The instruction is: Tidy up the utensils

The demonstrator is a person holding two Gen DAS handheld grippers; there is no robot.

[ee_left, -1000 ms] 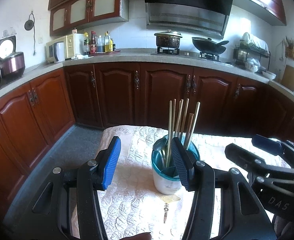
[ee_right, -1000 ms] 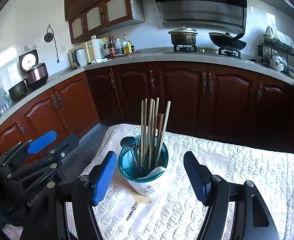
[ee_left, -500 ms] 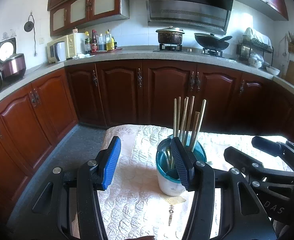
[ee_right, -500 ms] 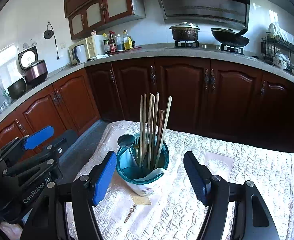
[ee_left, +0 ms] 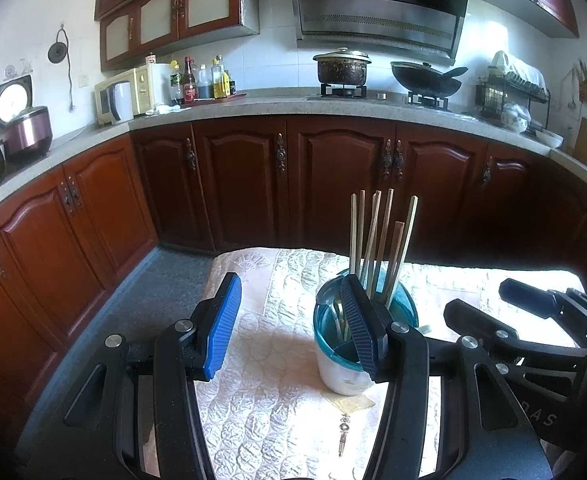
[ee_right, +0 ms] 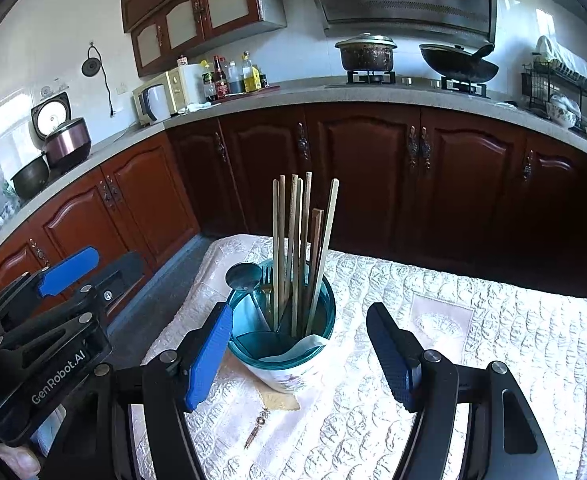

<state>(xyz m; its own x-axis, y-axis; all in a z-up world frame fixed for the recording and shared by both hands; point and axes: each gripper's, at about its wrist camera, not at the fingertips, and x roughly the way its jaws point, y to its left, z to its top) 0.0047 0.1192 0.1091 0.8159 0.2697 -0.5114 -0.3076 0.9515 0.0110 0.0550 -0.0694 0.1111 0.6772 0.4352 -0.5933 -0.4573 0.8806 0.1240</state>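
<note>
My right fingers (ee_right: pixel 299 354) are spread wide and hold nothing. Between their two blue pads (ee_right: pixel 207 354), toward twelve o'clock, stands the utensil holder (ee_right: pixel 289 354), a white cup with a teal divided rim, on the quilted cloth of the bench (ee_right: pixel 493 336). Its near wall sits just past the fingertips, not touched. Wooden chopsticks (ee_right: pixel 297 240) rise from it nearly upright, long axes vertical and fanning slightly toward one o'clock. A dark spoon (ee_right: pixel 243 276) and a fork (ee_right: pixel 264 280) lean at the rim around eleven o'clock.

My left fingers (ee_left: pixel 289 332) are also spread and empty. In their view the holder lies off centre at about two o'clock, partly hidden behind the right-side pad (ee_left: pixel 357 328), so the right hand looks better lined up and nearer for any grasp.

A small key-like object (ee_right: pixel 255 430) lies flat on the cloth at six o'clock from the holder, its long axis slanting toward one o'clock, beside a tan scrap (ee_right: pixel 281 400) under the cup's base.
</note>
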